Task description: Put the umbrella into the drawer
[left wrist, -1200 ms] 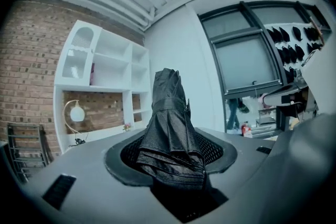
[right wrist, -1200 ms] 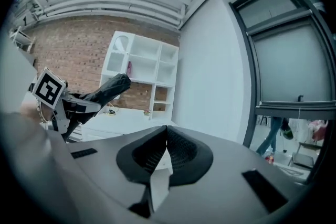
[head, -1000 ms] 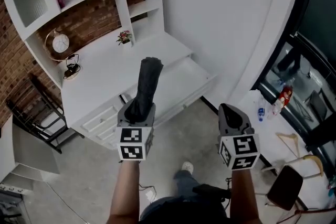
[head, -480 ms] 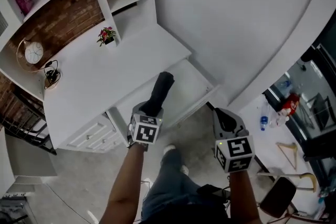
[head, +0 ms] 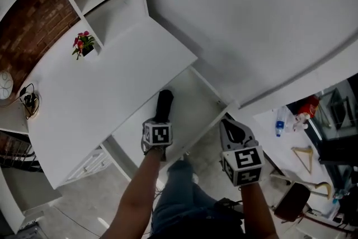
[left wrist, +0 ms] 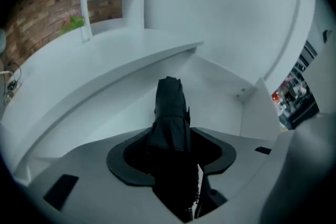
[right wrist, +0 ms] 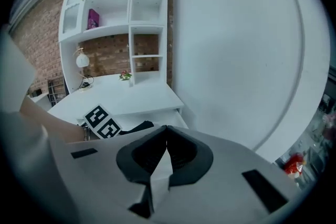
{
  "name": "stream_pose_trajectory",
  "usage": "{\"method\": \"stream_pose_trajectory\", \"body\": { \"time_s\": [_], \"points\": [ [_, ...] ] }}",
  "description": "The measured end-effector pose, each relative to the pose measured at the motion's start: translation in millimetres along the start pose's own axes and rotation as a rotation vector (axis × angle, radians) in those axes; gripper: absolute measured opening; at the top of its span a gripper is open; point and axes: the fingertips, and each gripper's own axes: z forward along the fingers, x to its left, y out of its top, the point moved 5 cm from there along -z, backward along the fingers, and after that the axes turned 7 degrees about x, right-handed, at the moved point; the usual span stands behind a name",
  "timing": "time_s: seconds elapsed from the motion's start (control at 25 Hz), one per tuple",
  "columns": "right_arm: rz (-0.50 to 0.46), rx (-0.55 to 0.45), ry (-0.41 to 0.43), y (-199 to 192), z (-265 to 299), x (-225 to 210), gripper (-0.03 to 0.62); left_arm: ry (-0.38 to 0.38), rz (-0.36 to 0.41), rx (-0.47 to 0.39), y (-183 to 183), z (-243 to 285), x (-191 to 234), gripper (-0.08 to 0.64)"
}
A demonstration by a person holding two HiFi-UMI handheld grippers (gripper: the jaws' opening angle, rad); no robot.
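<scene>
— While the left gripper point(head: 160, 120) is closing its jaws, where is the umbrella point(head: 164, 102)?
— Gripped between them, black and folded, sticking out ahead of the gripper over the open drawer point(head: 193, 99) below the table point(head: 100, 81) edge.
— And the right gripper point(head: 224, 121)?
— Off to the side, jaws together, holding nothing.

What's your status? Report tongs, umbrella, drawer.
Left tongs closing on the black umbrella between them; right tongs shut, empty. Umbrella pointing into open drawer, not released. Nothing seen in the way.
</scene>
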Motion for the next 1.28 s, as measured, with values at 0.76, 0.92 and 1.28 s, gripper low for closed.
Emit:
{"method": "stream_pose_trajectory", "body": {
  "time_s": [0.76, 0.92, 1.28],
  "points": [
    [0.054, 0.024, 0.113, 20, 31, 3, 0.000, -0.163, -0.112, -0.074, 30, -32, -3, 0.362],
    [0.007, -0.051, 0.097, 25, -9, 9, 0.000, -0.121, -0.009, -0.216, 26, -97, -6, 0.360],
    [-0.103, -0.273, -0.008, 33, -130, 19, 0.000, 0.201, 0.120, -0.642, -8, -292, -1, 0.053]
  ]
}}
